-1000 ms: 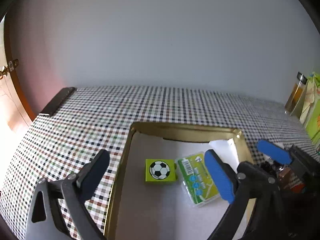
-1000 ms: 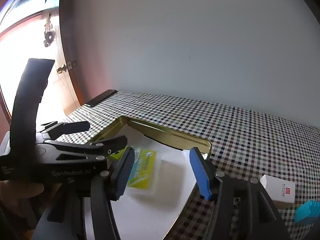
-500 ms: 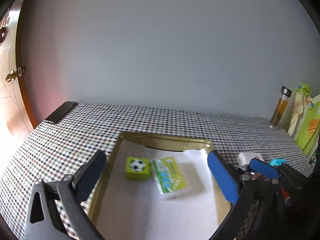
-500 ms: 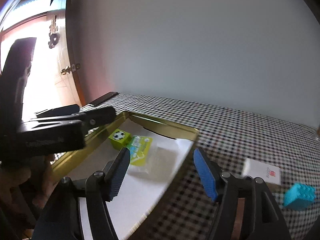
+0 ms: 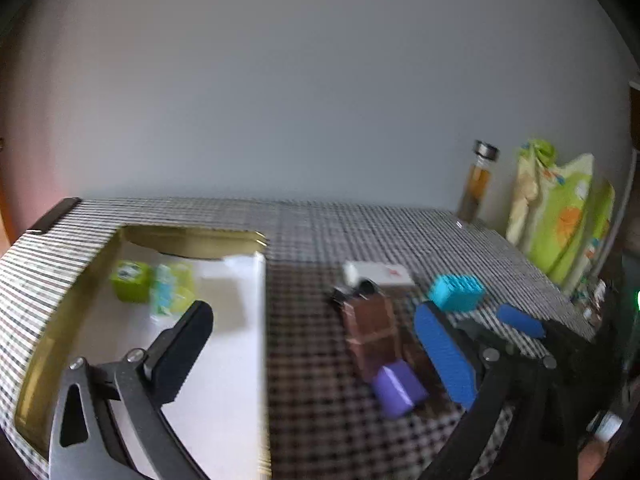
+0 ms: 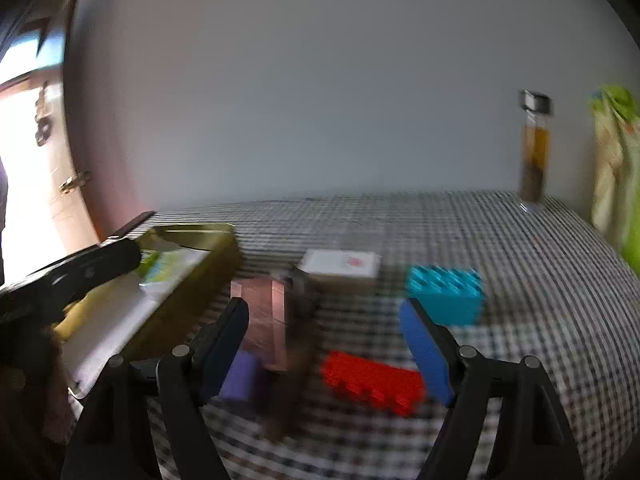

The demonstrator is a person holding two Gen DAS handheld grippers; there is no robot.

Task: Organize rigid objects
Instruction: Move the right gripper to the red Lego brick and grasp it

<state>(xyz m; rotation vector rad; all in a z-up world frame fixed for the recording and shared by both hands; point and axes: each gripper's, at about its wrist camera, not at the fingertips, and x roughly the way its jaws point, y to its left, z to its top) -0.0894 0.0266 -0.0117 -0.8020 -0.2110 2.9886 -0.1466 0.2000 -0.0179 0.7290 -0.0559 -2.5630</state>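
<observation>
1. Both views have swung rightward off the tray: a second ago it filled the lower middle of each picture, now it lies at lower left, and loose pieces on the checked tablecloth [image 6: 520,248] have come into sight.
2. Gold tray [image 5: 192,240], lined with white paper: a lime cube [image 5: 130,282] and, just beside it at 3 o'clock, a green-and-white packet [image 5: 172,288]. The print on both is blurred past reading.
3. Outside the tray, at its 3 o'clock: a brown block [image 6: 266,320] with a purple piece [image 6: 240,376] at its near end, a red studded brick [image 6: 372,384], a cyan studded brick [image 6: 444,294] and a white box [image 6: 340,266] bearing a red mark that cannot be read.
4. Right gripper [image 6: 324,340]: jaws wide apart, having just been opening; nothing is pinched, though the brown block and red brick lie on the cloth beneath the gap.
5. Left gripper [image 5: 316,340]: jaws wide apart, empty, over the tray's right edge.
6. At 1 o'clock, by the wall: a capped bottle [image 6: 534,148] of amber liquid and a green printed bag [image 5: 560,216].
</observation>
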